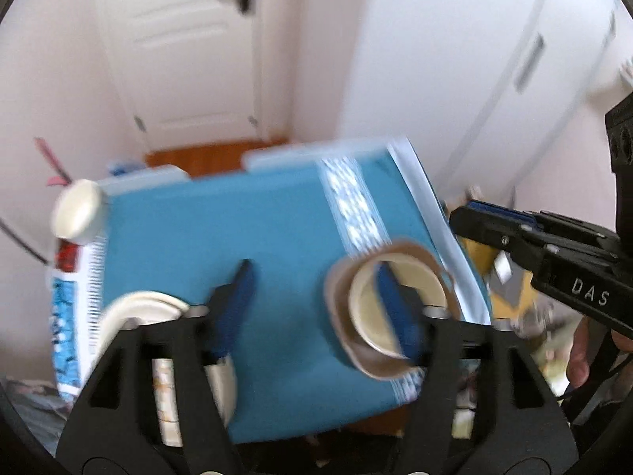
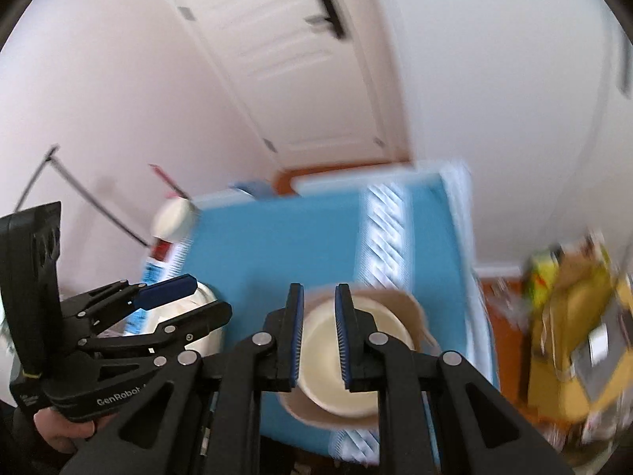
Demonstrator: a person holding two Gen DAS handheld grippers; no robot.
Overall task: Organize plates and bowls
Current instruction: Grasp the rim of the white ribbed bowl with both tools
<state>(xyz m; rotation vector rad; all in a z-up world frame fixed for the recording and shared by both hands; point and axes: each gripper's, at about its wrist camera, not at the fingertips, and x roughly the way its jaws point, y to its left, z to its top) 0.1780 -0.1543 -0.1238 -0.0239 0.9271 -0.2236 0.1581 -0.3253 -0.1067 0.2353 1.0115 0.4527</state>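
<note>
A cream bowl (image 1: 411,277) sits on a brown square plate (image 1: 340,297) at the right side of the blue-clothed table (image 1: 277,229). Both show in the right wrist view, bowl (image 2: 320,360) on plate (image 2: 399,301). A white dish (image 1: 134,304) lies at the table's left edge; it also shows in the right wrist view (image 2: 201,297). My left gripper (image 1: 316,304) is open and empty above the table, its right finger in front of the bowl. My right gripper (image 2: 319,336) hovers over the bowl, jaws a little apart, holding nothing. Both views are blurred.
A tall canister with a cream lid (image 1: 77,213) stands at the table's left edge. Yellow boxes and clutter (image 2: 573,336) lie on the floor to the right. A white door (image 1: 190,51) and walls stand behind the table.
</note>
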